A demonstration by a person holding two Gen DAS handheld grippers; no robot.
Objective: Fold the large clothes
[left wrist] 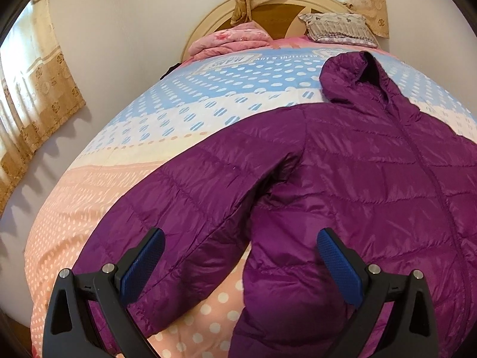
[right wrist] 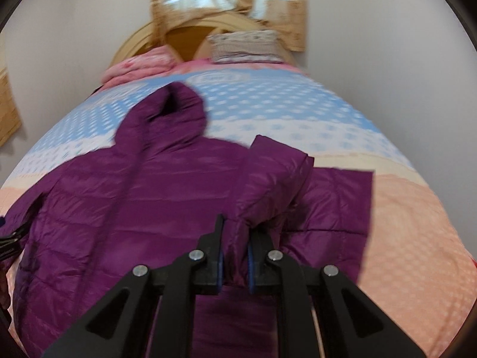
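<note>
On the dotted pastel bed [left wrist: 125,149] the quilted purple hooded jacket [left wrist: 372,179] lies flat, hood away — my right hand-held gripper [right wrist: 235,238] clenches its right sleeve [right wrist: 268,185] over the body; my left hand-held gripper [left wrist: 241,250] hangs released above the other sleeve [left wrist: 184,203].

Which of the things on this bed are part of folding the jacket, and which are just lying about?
Part of the job:
- purple quilted hooded puffer jacket, spread on the bed
- its right sleeve, pinched in the right gripper
- left gripper, open above the other sleeve

Just lying about:
- folded pink floral blanket
- grey patterned pillow
- beige floral curtains
</note>
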